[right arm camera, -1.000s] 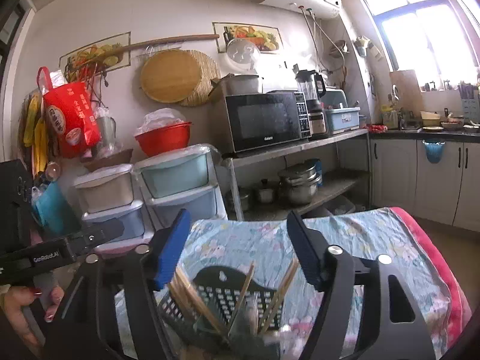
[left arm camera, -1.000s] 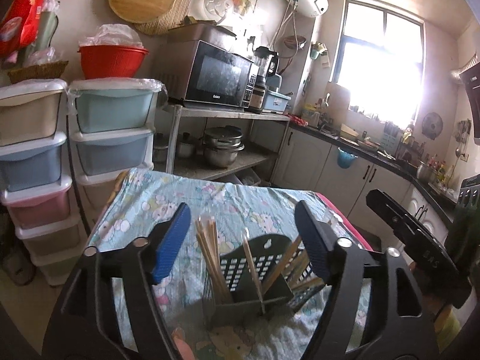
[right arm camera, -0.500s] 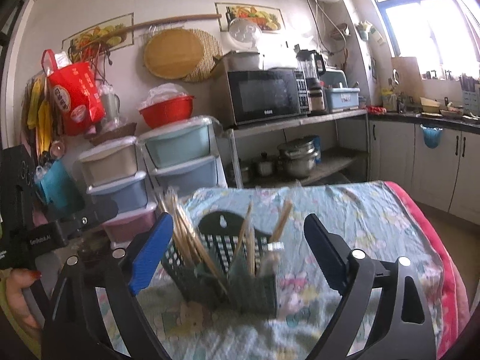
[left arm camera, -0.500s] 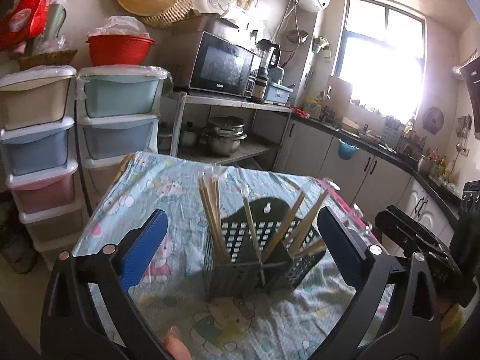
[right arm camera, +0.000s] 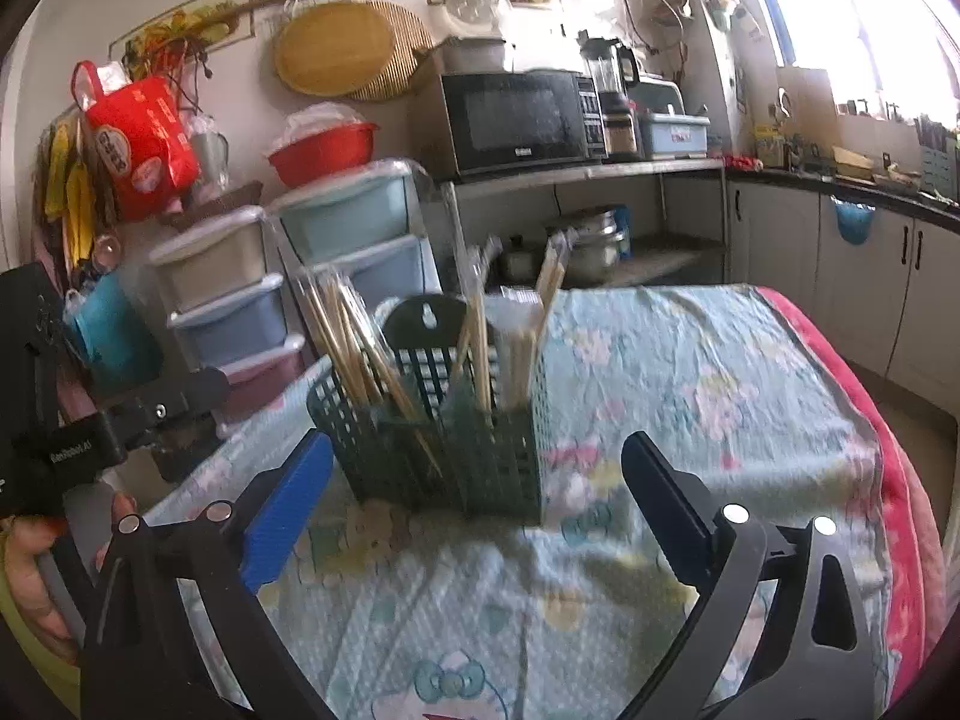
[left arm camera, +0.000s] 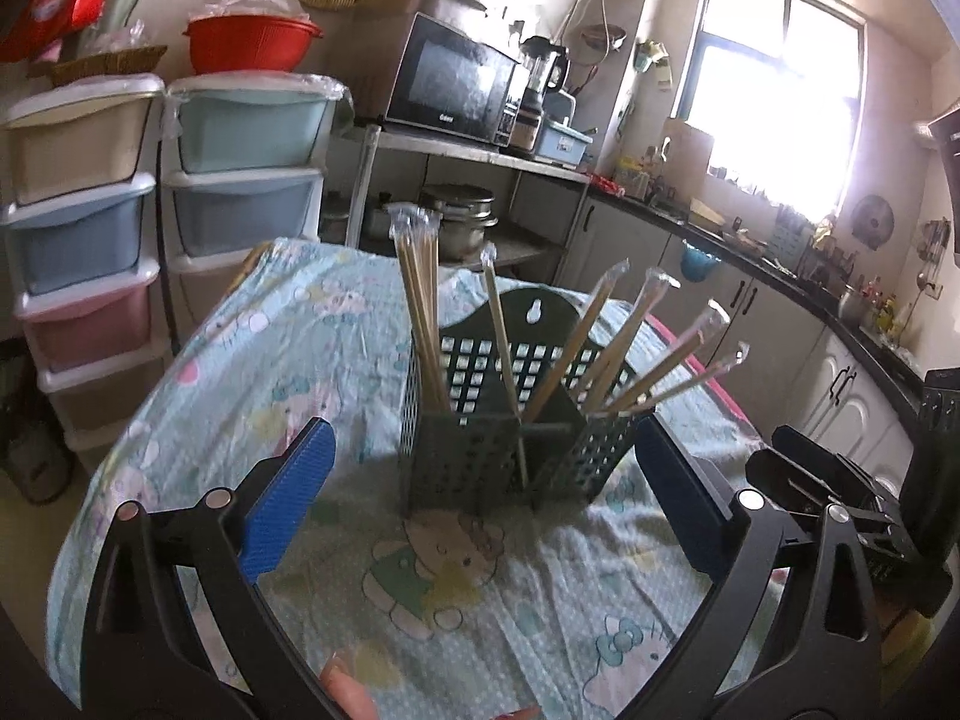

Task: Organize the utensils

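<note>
1. The left gripper (left arm camera: 483,492) is held wide apart, nothing clamped.
2. The right gripper (right arm camera: 477,498) is seen opening, empty.
3. The utensil basket (left arm camera: 480,456) of wrapped chopsticks (left arm camera: 420,306) is stood just beyond both sets of tips.

Your left gripper (left arm camera: 480,468) and right gripper (right arm camera: 477,474) are black frames with blue pads and silver screws

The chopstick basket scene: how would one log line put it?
left claw: open, empty | right claw: opening, empty | chopsticks: upright in green basket | basket: on tablecloth
</note>
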A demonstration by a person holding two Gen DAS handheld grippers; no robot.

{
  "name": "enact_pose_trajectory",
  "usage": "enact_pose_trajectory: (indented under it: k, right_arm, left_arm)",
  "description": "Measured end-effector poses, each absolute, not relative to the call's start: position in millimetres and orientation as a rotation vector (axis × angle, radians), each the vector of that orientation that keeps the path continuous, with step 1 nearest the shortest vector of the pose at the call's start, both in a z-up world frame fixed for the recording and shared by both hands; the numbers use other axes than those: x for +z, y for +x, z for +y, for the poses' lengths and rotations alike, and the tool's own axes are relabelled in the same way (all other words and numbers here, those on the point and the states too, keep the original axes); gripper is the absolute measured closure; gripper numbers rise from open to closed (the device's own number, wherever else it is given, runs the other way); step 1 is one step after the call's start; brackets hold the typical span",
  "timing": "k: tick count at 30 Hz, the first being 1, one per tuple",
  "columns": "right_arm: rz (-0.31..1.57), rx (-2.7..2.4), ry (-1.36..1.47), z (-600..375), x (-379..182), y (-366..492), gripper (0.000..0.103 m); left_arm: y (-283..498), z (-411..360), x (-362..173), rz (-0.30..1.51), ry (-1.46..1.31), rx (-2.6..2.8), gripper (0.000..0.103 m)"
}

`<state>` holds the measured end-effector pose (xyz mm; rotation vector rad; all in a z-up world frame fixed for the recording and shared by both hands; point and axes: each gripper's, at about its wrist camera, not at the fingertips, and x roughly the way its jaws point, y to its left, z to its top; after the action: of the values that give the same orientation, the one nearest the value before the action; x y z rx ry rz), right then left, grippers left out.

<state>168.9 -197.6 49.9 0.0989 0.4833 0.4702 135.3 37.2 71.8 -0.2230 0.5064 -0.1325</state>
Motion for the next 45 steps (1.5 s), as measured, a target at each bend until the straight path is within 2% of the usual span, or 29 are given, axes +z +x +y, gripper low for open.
enact_pose_trajectory:
  k: [13, 21, 28, 39, 45]
  right_arm:
    - [0.535, 0.438, 0.096, -205.6, 20.4, 156.6, 0.007]
    - [0.492, 0.391, 0.082, -208.7, 9.0, 144.0, 0.007]
    - [0.412, 0.348, 0.086, -212.8, 5.3, 133.9, 0.007]
    - [0.171, 0.297, 0.079, -225.2, 13.7, 103.3, 0.007]
    - [0.139, 0.288, 0.071, -224.0, 7.0, 94.7, 0.007]
  left_arm:
    - [122.8, 24.4, 35.0, 0.539, -0.207, -0.103, 0.011]
    - [114.3, 17.8, 13.9, 0.507, -0.186, -0.086, 0.011]
    - [107.6, 14.3, 8.9, 0.456, -0.164, -0.069, 0.011]
    - [95.9, 8.9, 7.5, 0.338, -0.121, -0.083, 0.011]
    - [93.9, 7.5, 3.5, 0.322, -0.108, -0.085, 0.011]
